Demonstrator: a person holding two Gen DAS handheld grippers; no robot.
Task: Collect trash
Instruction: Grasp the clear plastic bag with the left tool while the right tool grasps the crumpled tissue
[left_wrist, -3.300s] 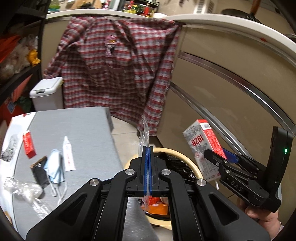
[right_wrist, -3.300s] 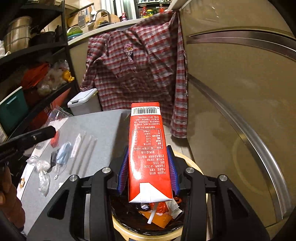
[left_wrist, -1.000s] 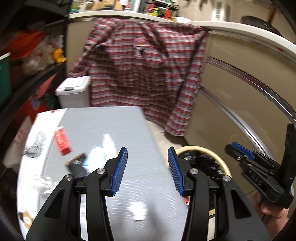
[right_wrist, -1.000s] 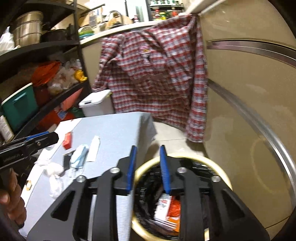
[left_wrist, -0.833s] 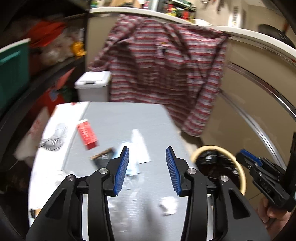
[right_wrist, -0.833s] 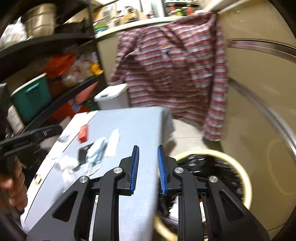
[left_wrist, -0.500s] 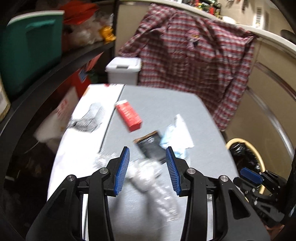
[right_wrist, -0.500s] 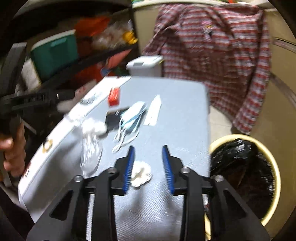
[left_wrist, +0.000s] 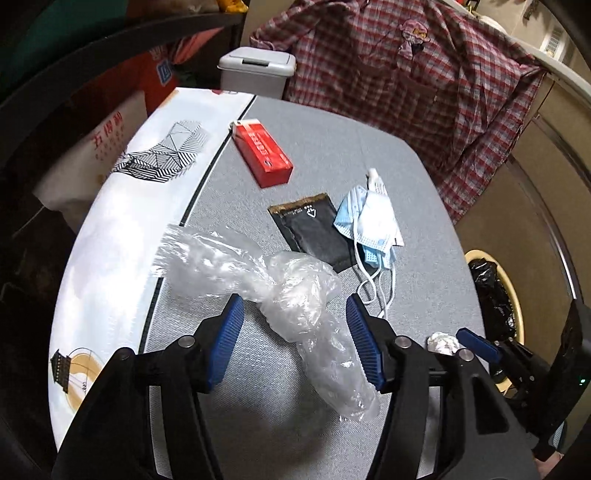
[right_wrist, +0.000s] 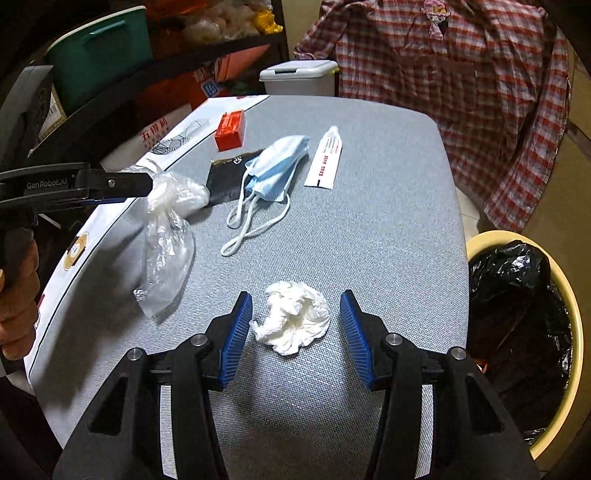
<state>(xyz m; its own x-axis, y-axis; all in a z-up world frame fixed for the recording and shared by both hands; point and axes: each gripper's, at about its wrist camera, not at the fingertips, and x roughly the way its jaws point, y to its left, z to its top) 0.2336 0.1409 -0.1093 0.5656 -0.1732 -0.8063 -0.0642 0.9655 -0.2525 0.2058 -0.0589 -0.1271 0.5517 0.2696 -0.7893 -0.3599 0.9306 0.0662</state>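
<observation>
My left gripper (left_wrist: 295, 325) is open, its jaws on either side of a crumpled clear plastic bag (left_wrist: 291, 291) on the grey table (left_wrist: 332, 140). My right gripper (right_wrist: 295, 321) is open around a crumpled white tissue (right_wrist: 293, 321), which also shows in the left wrist view (left_wrist: 443, 343). The bag also shows in the right wrist view (right_wrist: 166, 236). Farther back lie a red box (left_wrist: 264, 151), a black pouch (left_wrist: 314, 229), a blue face mask (left_wrist: 373, 221) and a white tube (right_wrist: 325, 158). The yellow bin with a black liner (right_wrist: 524, 332) stands to the right of the table.
A plaid shirt (left_wrist: 406, 74) hangs behind the table. A white lidded bin (left_wrist: 256, 70) stands at the back. A white printed cloth (left_wrist: 122, 206) covers the table's left side. Dark shelves with a green box (right_wrist: 96, 51) stand at the left.
Both grippers have let go of their trash at the bin, opened, and swung left over the table. The left now straddles the plastic bag, the right the tissue.
</observation>
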